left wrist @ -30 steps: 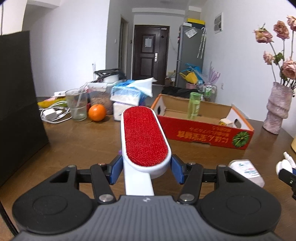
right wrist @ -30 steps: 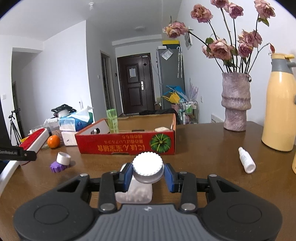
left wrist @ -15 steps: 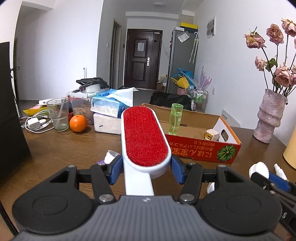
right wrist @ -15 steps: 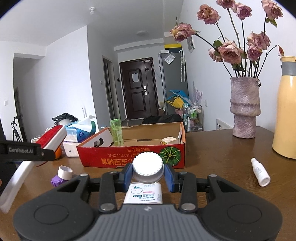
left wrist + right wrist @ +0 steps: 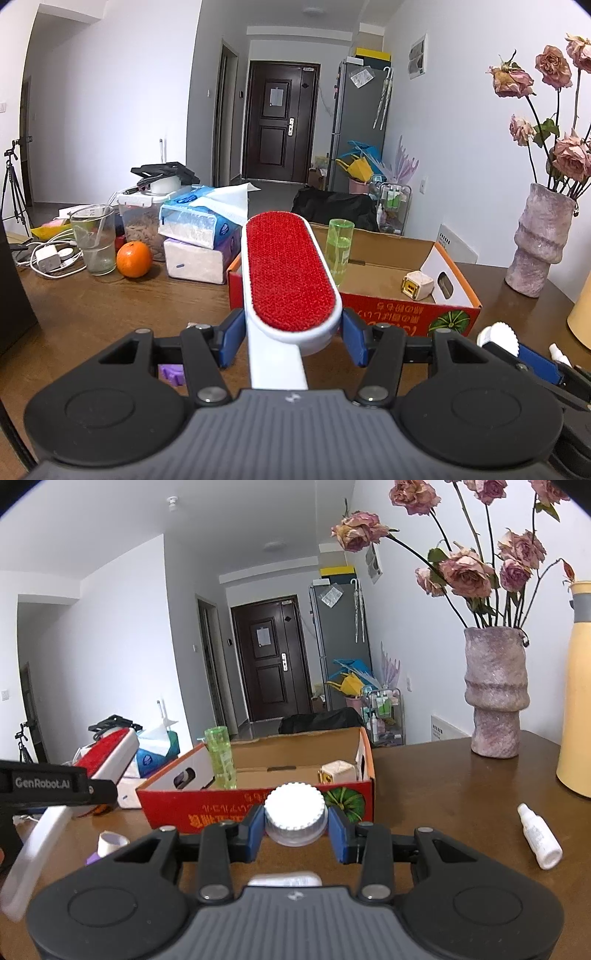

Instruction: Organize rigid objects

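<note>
Bare tabletop (image 5: 436, 786) lies open between the cardboard box (image 5: 258, 808) and the vase (image 5: 495, 694), with only a small white bottle (image 5: 539, 836) lying on it near the right edge. The box is open at the top; a green bottle (image 5: 221, 757) stands at its left end and a small cube (image 5: 337, 771) at its right, leaving the middle floor free. Left of the box, tissue packs (image 5: 201, 236), an orange (image 5: 134, 259) and a glass (image 5: 94, 240) crowd the surface. A roll of tape (image 5: 110, 843) sits on the near left.
</note>
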`<state>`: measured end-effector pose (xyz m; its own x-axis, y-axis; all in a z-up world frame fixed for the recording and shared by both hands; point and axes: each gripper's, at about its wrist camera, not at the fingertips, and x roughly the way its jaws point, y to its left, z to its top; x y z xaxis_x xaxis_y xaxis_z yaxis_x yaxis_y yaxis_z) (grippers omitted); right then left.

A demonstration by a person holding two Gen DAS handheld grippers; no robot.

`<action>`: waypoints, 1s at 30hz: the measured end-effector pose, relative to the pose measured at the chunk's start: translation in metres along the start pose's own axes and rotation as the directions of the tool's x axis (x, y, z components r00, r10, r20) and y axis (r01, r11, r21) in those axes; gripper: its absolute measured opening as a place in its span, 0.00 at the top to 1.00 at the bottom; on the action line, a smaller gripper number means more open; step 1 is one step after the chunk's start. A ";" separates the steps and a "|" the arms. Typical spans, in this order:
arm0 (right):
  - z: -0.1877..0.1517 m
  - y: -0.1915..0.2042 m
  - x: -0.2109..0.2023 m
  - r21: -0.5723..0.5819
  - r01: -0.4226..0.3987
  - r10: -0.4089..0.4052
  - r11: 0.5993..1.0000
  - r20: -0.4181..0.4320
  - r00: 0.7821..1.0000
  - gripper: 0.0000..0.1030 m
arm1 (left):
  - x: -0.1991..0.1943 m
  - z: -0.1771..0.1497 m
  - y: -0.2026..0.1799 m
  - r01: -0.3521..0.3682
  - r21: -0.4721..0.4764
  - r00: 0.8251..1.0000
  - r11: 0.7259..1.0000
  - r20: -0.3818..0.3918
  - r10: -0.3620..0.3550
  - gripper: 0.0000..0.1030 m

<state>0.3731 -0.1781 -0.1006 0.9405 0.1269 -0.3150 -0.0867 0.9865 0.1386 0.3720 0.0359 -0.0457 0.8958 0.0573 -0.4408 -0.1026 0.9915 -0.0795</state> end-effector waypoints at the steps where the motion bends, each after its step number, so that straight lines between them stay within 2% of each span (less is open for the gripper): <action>1: 0.002 0.000 0.003 0.002 0.000 0.000 1.000 0.004 1.000 0.65 | 0.003 0.001 -0.001 0.001 0.001 1.000 1.000 0.000 -0.001 0.45; 11: 0.021 0.000 0.036 0.042 -0.024 0.022 0.999 0.027 0.999 0.65 | 0.033 0.016 0.001 -0.018 -0.004 1.000 1.000 0.001 0.018 0.45; 23: 0.032 0.001 0.066 0.012 -0.021 0.020 1.000 0.032 0.999 0.65 | 0.059 0.029 -0.001 -0.025 0.007 1.000 1.000 0.011 0.025 0.45; 30: 0.037 -0.002 0.080 0.006 -0.015 0.014 1.000 0.042 0.999 0.65 | 0.074 0.037 -0.003 -0.005 0.009 1.000 1.000 0.012 0.005 0.45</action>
<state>0.4605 -0.1733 -0.0912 0.9522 0.1365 -0.2733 -0.0982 0.9839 0.1492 0.4544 0.0410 -0.0443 0.9005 0.0639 -0.4301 -0.1033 0.9923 -0.0688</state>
